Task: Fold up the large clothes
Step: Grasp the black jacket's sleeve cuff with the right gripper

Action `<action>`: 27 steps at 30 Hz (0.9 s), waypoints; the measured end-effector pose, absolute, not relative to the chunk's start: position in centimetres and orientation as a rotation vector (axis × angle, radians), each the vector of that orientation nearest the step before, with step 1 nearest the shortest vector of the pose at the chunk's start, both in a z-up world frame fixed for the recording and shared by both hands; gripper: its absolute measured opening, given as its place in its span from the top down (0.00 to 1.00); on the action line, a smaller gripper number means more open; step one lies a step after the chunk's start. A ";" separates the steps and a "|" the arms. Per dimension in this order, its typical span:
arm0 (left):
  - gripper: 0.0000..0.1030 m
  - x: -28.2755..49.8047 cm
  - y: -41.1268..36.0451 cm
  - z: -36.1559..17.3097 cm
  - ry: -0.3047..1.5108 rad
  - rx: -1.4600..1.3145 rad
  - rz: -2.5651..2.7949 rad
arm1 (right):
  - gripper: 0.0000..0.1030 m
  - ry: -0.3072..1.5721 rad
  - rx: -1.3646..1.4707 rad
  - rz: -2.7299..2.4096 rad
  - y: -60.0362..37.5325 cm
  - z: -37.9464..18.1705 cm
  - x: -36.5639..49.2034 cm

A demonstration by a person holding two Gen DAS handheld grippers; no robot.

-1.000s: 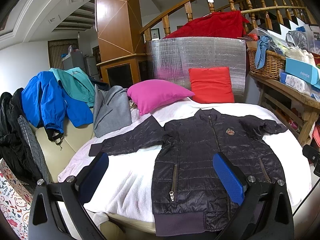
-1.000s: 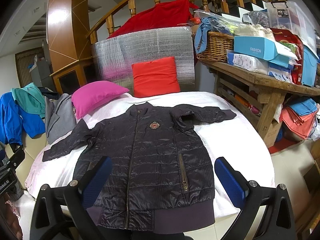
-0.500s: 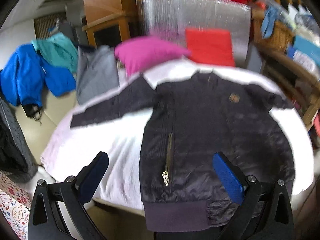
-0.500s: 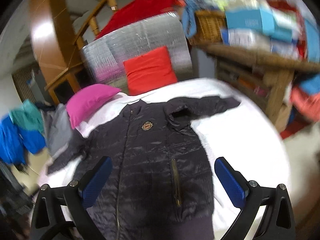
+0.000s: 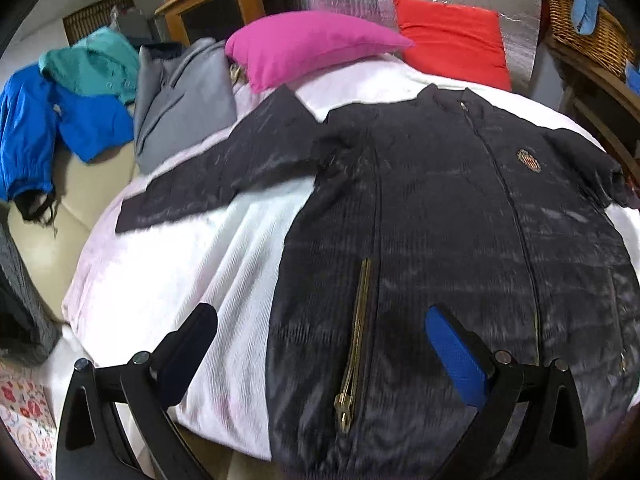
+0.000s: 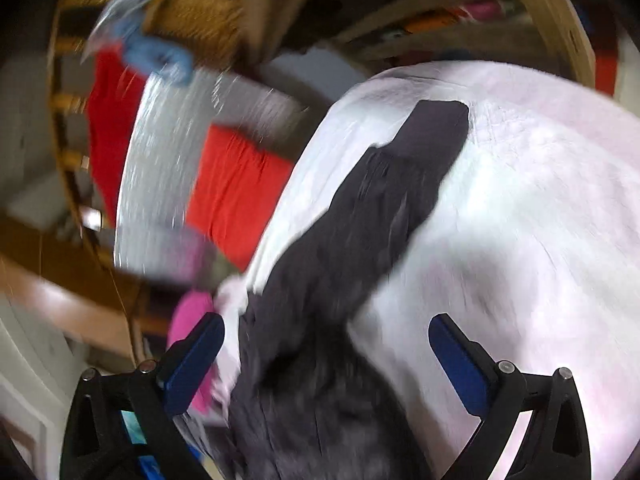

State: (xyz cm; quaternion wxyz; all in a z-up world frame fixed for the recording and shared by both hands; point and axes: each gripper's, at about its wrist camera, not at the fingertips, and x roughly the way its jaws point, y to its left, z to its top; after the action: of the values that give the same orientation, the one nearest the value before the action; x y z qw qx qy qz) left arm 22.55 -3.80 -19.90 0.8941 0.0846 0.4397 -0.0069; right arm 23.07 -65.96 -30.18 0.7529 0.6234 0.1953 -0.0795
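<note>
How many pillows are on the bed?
2. The bright pink pillow lies at the far edge of the bed, left of the jacket's collar; the red square cushion leans against the silver padding behind, to its right. Others may be hidden.

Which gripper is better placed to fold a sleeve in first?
Probably right: the right gripper, jaws open, looks straight along the jacket's sleeve. The left gripper hovers over the hem.

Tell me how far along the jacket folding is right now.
Done: the dark jacket lies spread flat, front up and zipped, on the white cover. In hand: nothing yet; the left gripper hangs open over the hem, and the right gripper is open, pointing along one sleeve. Left: both sleeves are unfolded, so every fold remains.
</note>
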 end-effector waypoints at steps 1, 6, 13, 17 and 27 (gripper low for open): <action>0.00 22.9 -4.2 -19.8 0.896 0.188 -0.016 | 0.00 0.424 1.388 -0.196 -67.0 -31.2 24.2; 0.00 24.5 -6.4 -19.6 0.839 0.227 -0.040 | 0.01 0.435 1.441 -0.320 -70.1 -34.9 27.6; 0.00 25.8 -8.3 -20.4 0.838 0.253 -0.076 | 0.31 0.509 1.278 -0.486 -71.3 -34.1 31.6; 0.00 26.1 -7.6 -20.7 0.852 0.239 -0.071 | 0.64 0.498 1.249 -0.494 -71.7 -33.9 32.3; 0.00 24.8 -4.8 -18.8 0.802 0.181 -0.054 | 0.71 0.293 1.029 -0.210 -62.3 -22.7 31.4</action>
State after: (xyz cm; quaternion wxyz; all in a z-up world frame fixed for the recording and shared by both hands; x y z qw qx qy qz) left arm 24.81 -4.79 -18.78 0.9163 0.0881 0.3898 -0.0263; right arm 31.43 -62.31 -22.69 0.8551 0.4894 0.1394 -0.0998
